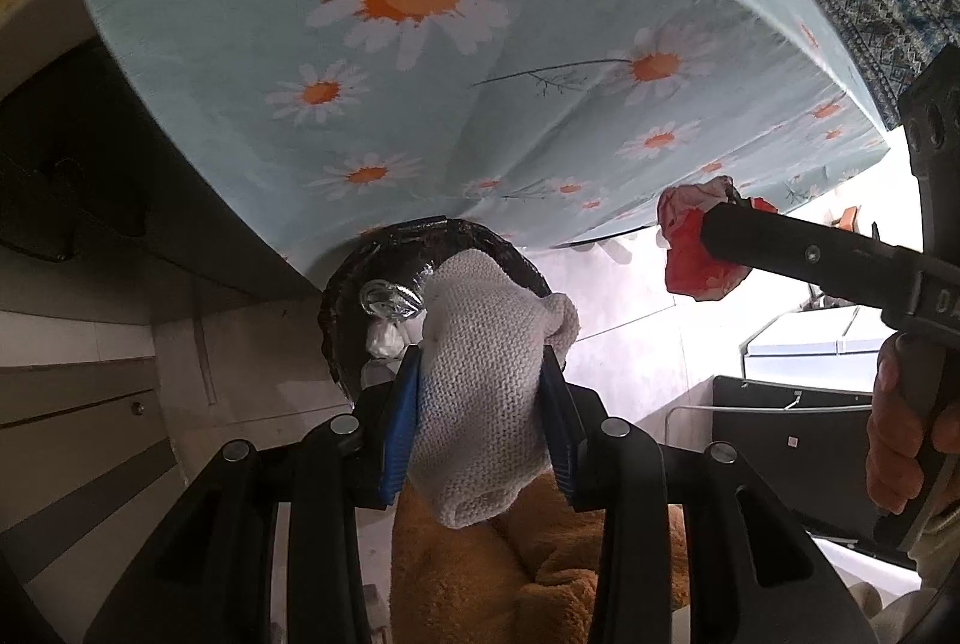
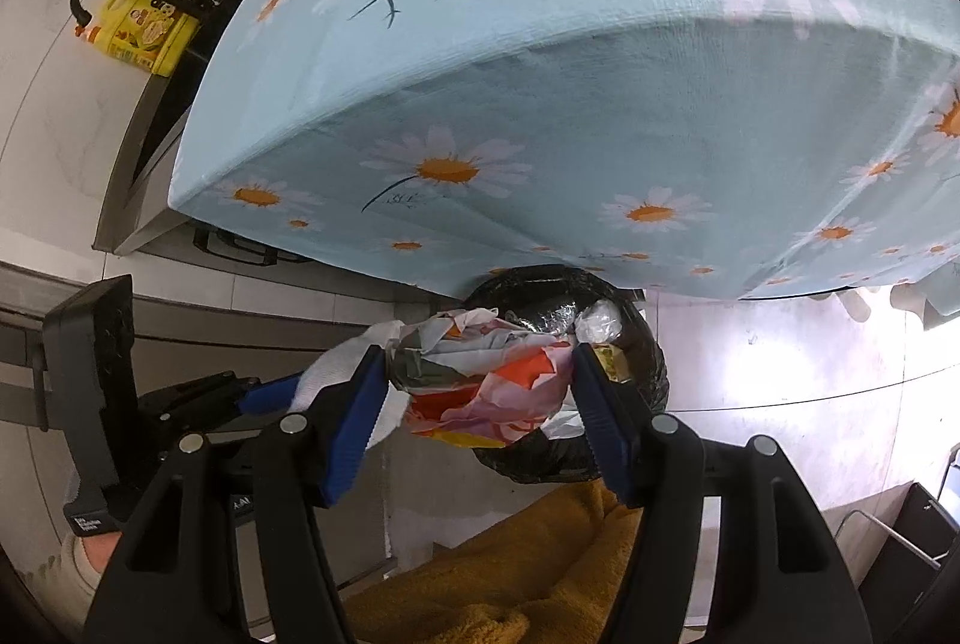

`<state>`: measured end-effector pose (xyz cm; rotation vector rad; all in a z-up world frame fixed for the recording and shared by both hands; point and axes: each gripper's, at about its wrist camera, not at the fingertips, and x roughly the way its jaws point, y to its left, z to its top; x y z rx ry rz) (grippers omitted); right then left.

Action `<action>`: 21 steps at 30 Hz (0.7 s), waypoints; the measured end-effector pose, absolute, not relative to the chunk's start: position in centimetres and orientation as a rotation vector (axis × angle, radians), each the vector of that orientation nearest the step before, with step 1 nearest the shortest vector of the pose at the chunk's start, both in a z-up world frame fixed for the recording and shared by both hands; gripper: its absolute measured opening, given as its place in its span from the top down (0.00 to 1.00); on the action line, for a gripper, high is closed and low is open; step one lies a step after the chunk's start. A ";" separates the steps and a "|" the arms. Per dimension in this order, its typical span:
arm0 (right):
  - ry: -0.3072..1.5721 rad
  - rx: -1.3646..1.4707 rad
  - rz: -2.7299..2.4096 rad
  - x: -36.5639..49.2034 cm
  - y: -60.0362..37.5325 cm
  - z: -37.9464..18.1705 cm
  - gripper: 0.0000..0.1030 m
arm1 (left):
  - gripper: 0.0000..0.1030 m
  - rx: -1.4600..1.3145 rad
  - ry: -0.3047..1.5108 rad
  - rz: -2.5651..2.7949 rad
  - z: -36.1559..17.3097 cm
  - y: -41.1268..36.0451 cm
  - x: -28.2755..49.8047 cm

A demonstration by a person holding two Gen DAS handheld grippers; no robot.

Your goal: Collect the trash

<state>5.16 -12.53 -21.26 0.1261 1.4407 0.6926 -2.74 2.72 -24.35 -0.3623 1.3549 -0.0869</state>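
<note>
My left gripper [image 1: 480, 392] is shut on a crumpled white cloth [image 1: 480, 374] and holds it just above a black-lined trash bin [image 1: 420, 239] that has foil and plastic scraps inside. My right gripper [image 2: 474, 386] is shut on a crumpled red, pink and white wrapper [image 2: 486, 374] and holds it over the same bin [image 2: 636, 344]. In the left wrist view the right gripper [image 1: 708, 224] comes in from the right with the red wrapper [image 1: 696, 248]. In the right wrist view the left gripper [image 2: 276, 398] shows at the left with white cloth [image 2: 336, 362] in it.
A table draped in a light-blue daisy cloth [image 1: 420, 44] overhangs the bin; it also fills the top of the right wrist view [image 2: 600, 74]. An orange towel [image 1: 528, 572] lies below the grippers. A yellow bottle [image 2: 144, 32] stands at the far left. Black frames [image 1: 780, 434] stand at the right.
</note>
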 end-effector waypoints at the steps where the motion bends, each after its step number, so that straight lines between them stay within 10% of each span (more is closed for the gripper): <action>1: 1.443 0.131 0.696 5.2 -12.4 -21.2 0.35 | 0.63 -0.351 1.351 -0.082 -24.3 2.6 -2.6; 3: 1.444 0.138 0.703 5.3 -12.3 -21.0 0.30 | 0.48 -0.326 1.351 -0.058 -24.2 2.4 -2.4; 21: 1.387 0.149 0.723 4.9 -14.8 -18.0 0.25 | 0.48 -0.348 1.282 0.043 -20.7 2.7 -3.2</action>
